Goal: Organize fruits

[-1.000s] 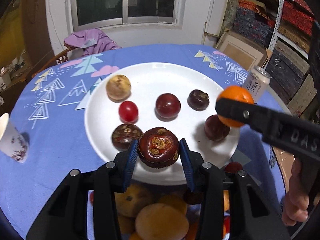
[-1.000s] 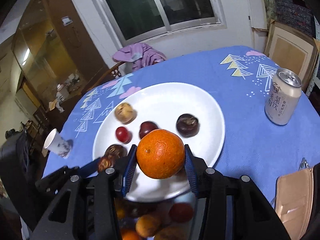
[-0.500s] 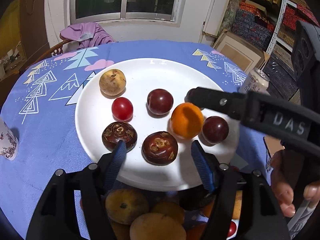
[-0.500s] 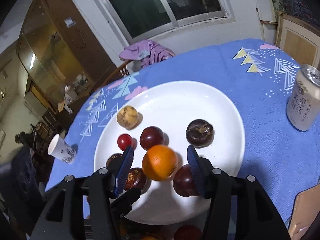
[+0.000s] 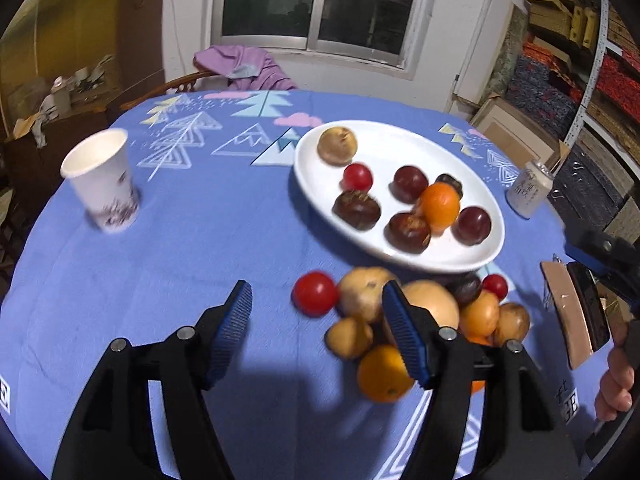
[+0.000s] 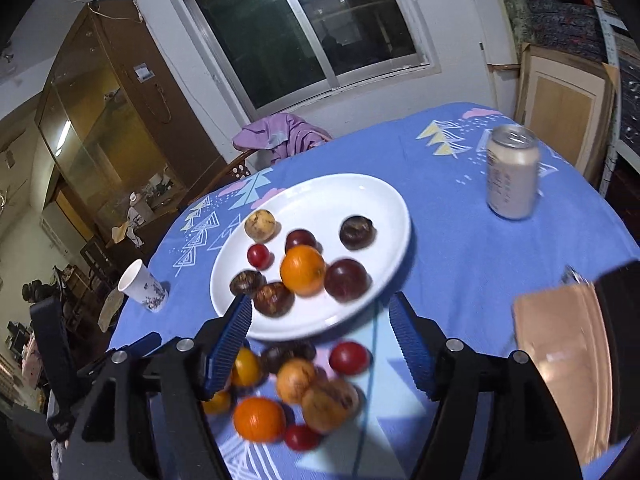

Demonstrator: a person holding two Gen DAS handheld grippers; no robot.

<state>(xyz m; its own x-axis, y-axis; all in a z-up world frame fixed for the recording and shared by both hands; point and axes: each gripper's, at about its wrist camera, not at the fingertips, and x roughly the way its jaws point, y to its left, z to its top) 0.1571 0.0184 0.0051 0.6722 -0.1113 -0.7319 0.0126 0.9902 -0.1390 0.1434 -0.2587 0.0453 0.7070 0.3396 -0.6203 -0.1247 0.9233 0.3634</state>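
Both grippers are now back from the white plate, and the orange lies on it.
The left gripper and right gripper jaws have just been opening; they stand spread, empty, above the loose fruit pile on the counter.

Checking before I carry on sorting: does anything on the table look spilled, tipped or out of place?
Nothing looks spilled or tipped. The paper cup and can stand upright, eight fruits sit on the white plate, and the loose fruit pile lies unsorted on the cloth beside it.

Black tongs with ribbed blue pads.
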